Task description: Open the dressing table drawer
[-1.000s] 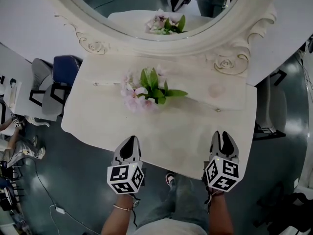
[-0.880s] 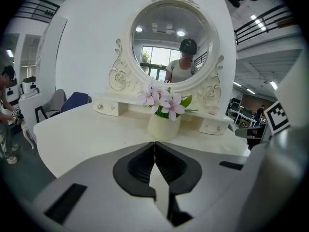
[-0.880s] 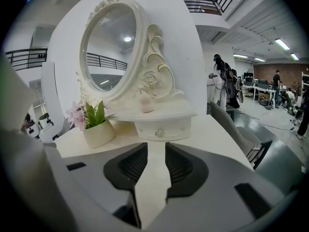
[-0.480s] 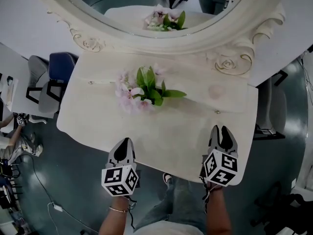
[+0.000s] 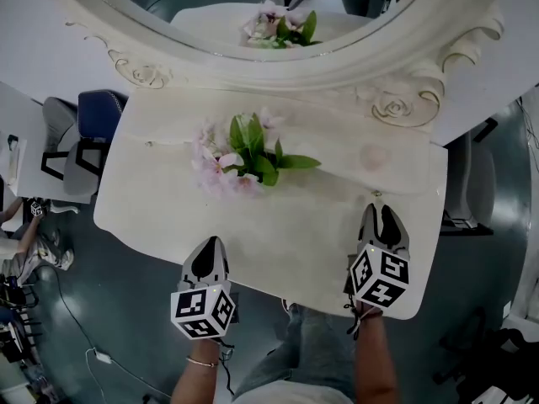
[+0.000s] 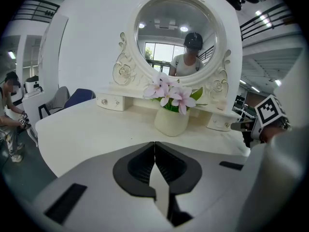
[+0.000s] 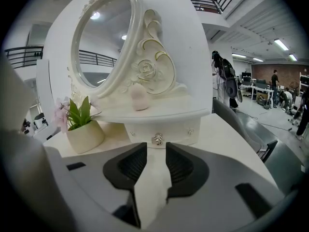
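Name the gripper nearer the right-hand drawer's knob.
Right. The right gripper, jaws just opening and empty, points at the knob just short of it; the left gripper is far across the tabletop.

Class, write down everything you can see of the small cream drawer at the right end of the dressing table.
The small cream drawer looks like painted wood. It is shut and sits beneath the raised shelf, on the white table top. A shiny round knob sits at its centre, with a small stud on each side. The right tool, whose jaws have just been opening with nothing between them, points at the knob without touching it.
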The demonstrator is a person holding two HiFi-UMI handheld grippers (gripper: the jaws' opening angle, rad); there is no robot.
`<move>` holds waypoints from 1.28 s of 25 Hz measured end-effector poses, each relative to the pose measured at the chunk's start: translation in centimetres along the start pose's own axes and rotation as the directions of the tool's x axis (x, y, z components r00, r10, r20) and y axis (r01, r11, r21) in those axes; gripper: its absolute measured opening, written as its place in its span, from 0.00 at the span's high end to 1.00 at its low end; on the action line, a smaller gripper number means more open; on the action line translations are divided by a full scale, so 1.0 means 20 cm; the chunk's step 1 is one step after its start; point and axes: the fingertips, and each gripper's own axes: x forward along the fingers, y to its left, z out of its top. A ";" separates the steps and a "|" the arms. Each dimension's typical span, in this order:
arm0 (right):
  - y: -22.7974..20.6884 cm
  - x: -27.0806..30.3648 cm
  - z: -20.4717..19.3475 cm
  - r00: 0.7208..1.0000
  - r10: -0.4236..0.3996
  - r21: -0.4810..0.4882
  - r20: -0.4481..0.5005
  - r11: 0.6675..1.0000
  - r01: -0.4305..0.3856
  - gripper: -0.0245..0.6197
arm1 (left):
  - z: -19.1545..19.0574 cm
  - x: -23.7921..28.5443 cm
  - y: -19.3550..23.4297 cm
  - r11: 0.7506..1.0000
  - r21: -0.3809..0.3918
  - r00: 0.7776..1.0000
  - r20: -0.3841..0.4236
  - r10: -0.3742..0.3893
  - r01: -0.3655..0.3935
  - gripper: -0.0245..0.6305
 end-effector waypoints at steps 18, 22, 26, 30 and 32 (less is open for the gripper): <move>0.00 0.12 0.01 0.999 -0.044 -0.007 -0.014 0.999 0.044 0.75 | -0.01 0.03 0.03 1.000 -0.001 1.000 -0.020 0.011 -0.012 0.93; -0.02 0.14 0.01 0.999 -0.050 -0.003 -0.014 0.999 0.050 0.74 | -0.02 0.04 0.03 1.000 0.001 1.000 -0.024 0.011 -0.011 0.93; -0.02 0.16 0.02 0.999 -0.051 -0.006 -0.020 0.999 0.051 0.74 | -0.03 0.04 0.03 1.000 0.006 0.999 -0.032 0.014 -0.014 0.93; -0.03 0.17 0.02 0.999 -0.052 -0.008 -0.017 0.999 0.052 0.74 | -0.03 0.05 0.03 1.000 0.010 0.999 -0.038 0.011 -0.011 0.93; -0.03 0.18 0.03 0.999 -0.052 -0.007 -0.011 0.999 0.052 0.75 | -0.03 0.06 0.02 1.000 0.012 0.999 -0.039 0.008 -0.008 0.93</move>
